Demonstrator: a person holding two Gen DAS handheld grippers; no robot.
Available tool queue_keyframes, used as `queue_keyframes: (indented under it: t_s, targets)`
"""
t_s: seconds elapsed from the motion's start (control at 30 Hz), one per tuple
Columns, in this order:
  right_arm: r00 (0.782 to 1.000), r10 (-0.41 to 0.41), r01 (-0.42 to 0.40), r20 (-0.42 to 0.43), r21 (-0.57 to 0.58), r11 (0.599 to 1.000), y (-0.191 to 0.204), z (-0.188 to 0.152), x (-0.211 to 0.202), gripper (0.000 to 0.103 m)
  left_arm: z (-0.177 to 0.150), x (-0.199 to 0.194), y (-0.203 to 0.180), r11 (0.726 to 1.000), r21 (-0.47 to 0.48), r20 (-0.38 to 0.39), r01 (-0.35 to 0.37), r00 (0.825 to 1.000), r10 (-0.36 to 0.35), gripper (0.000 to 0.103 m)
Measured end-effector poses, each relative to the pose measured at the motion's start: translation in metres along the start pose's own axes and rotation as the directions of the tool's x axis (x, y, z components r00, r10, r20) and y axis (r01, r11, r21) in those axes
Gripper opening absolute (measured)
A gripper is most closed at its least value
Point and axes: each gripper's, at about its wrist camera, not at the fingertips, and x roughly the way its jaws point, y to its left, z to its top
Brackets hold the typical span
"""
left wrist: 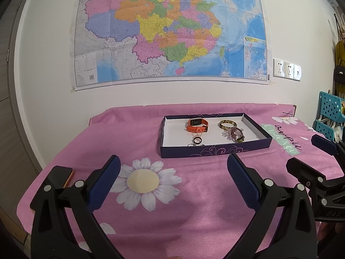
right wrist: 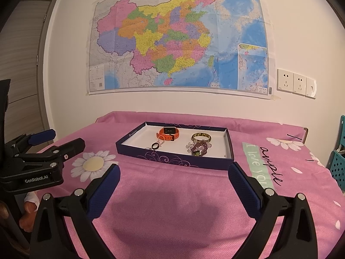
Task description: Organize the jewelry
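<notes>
Right now both tongs hover low over the desk w/ nothing between the fingers. Left tongs [left wrist: 173, 168] spread wide, blue pads apart, pink cloth [left wrist: 194, 194] showing thru the gap. Right tongs [right wrist: 174, 176] likewise spread wide and empty.

Jewelry sits in a shallow dark purple box [left wrist: 215, 150] w/ white inside, at 12 o'clock from the left tongs, near but apart from the fingertips; from the right wrist view the box [right wrist: 172, 159] is also approx 12 o'clock. Inside the box:
- orange watch [left wrist: 197, 125] at the far side, towards 11 o'clock of the box interior
- green-yellow patterned bangle [left wrist: 226, 124] at approx 1 o'clock, apart from the watch
- purple beaded bracelet [left wrist: 236, 134] just beside the bangle, on its near side; touching or not, can't tell
- small dark ring [left wrist: 197, 140] near the front wall, approx 7 o'clock; something small & silvery next to it, too tiny to ID

Cloth has a white daisy print [left wrist: 143, 180] at 10 o'clock from the left tongs. Phone-like dark slab [left wrist: 64, 176] lies at the cloth's left edge, 9 o'clock. Big colored map [left wrist: 170, 30] on the wall behind the desk; wall sockets [right wrist: 296, 85] at its lower right. Teal rack [left wrist: 328, 116] at 3 o'clock.
</notes>
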Motion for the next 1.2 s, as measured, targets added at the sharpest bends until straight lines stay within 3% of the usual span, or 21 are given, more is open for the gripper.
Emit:
queue_keyframes:
  t_s: [1.2]
  targets:
    - [1.0, -0.001, 0.001, -0.022, -0.007, 1.0, -0.0023, -0.001, 0.0027, 0.097, -0.0018, 0.0035, -0.005, 1.0, 0.008, -0.004, 0.015, 1.0, -0.015, 0.098]
